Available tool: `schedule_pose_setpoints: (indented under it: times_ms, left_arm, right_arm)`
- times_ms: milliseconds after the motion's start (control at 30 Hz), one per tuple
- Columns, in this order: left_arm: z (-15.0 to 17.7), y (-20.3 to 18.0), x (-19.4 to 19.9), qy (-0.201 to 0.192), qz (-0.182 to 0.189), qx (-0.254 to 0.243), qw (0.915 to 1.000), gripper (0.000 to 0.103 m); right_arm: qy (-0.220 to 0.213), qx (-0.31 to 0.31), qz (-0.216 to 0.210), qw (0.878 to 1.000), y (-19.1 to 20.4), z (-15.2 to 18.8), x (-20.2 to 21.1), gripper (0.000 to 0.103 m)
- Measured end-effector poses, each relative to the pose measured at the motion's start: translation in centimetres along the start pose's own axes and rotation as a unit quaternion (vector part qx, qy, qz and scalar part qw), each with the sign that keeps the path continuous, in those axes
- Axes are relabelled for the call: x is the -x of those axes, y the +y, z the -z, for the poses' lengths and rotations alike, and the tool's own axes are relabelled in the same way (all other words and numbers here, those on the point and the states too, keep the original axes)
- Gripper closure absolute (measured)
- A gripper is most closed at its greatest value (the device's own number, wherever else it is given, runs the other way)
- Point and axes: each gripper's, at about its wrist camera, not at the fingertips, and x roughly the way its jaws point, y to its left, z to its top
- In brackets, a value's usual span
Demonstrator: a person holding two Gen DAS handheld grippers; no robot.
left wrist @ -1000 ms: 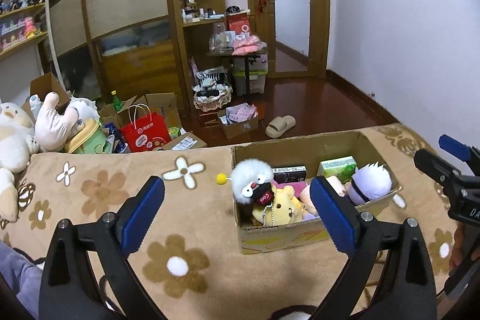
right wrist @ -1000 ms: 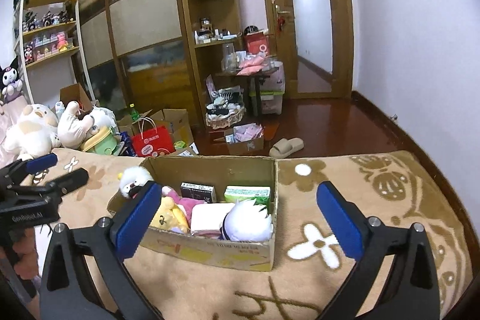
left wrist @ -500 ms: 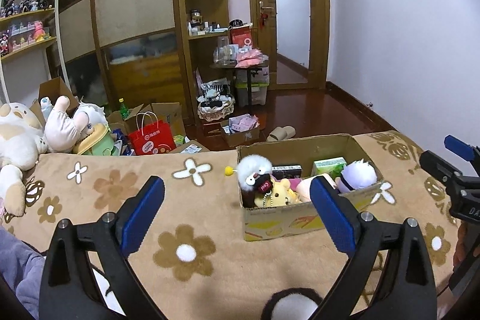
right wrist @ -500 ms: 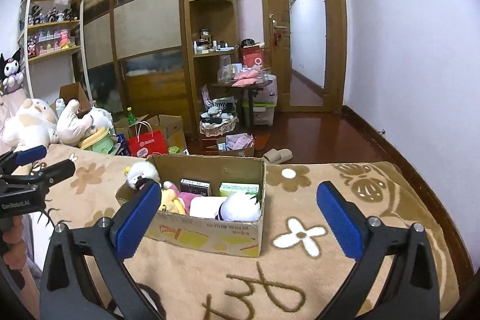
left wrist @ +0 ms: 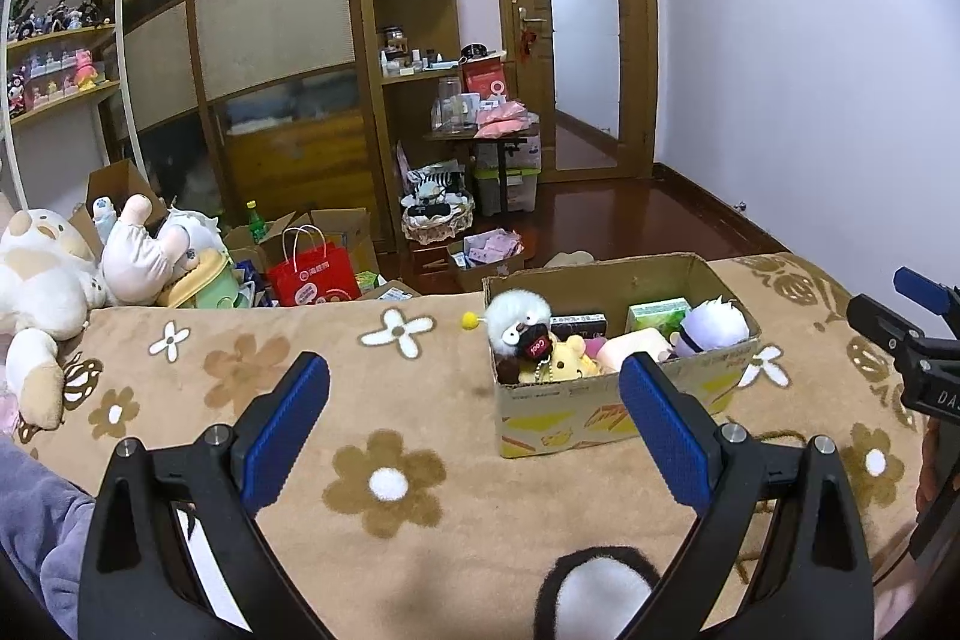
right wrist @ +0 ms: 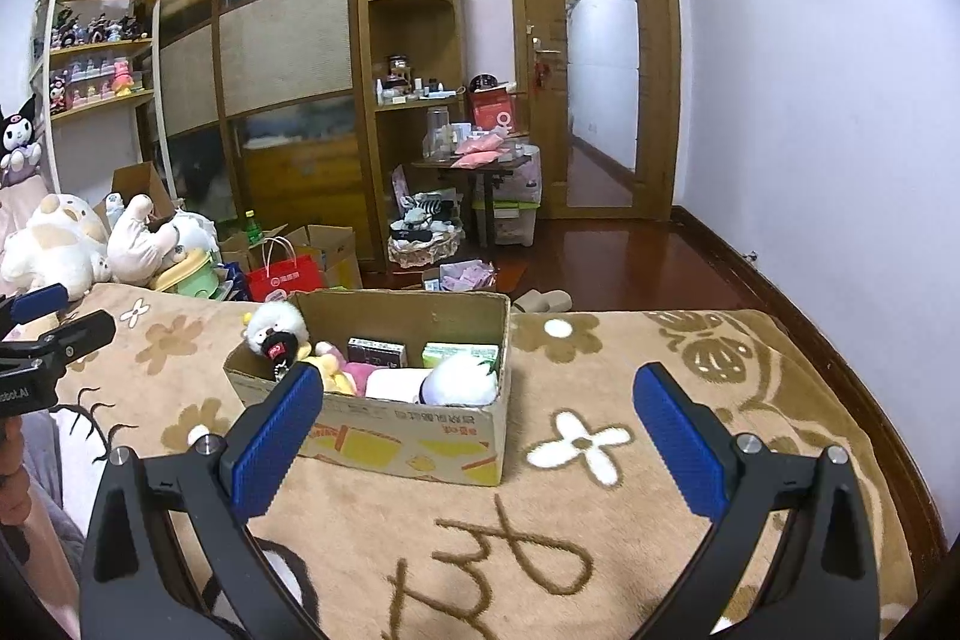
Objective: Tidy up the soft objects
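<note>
A cardboard box stands on the tan flowered blanket. It holds soft toys: a white fluffy one with a black face, a yellow bear, a pink one and a white round-headed one, plus small cartons. My left gripper is open and empty, well back from the box. My right gripper is open and empty, also back from it.
Large plush toys lie at the blanket's far left. Beyond the blanket's edge are a red bag, open boxes, a basket and a slipper on the wooden floor. Shelves and a door line the back.
Both grippers have pulled back and risen away from the box, which now looks smaller and farther off. Both stayed open and empty.
</note>
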Motion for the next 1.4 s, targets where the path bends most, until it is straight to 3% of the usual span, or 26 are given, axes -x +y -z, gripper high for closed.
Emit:
schedule_pose_setpoints:
  times_ms: [333,833,1400]
  left_arm:
    - [0.7,-0.2,-0.6,-0.009,0.0,0.004,1.0,0.006]
    - [1.2,-1.2,-1.7,0.005,-0.005,-0.013,0.9999,0.006]
    - [1.1,-0.5,-2.7,0.014,-0.014,0.003,0.9998,0.006]
  right_arm:
    - [0.001,-0.009,0.012,1.0,-0.7,0.8,-1.4,0.0]
    - [0.013,-0.003,0.012,1.0,-0.7,1.3,-2.6,0.0]
    - [0.014,-0.007,0.015,1.0,-0.7,1.4,-3.0,0.0]
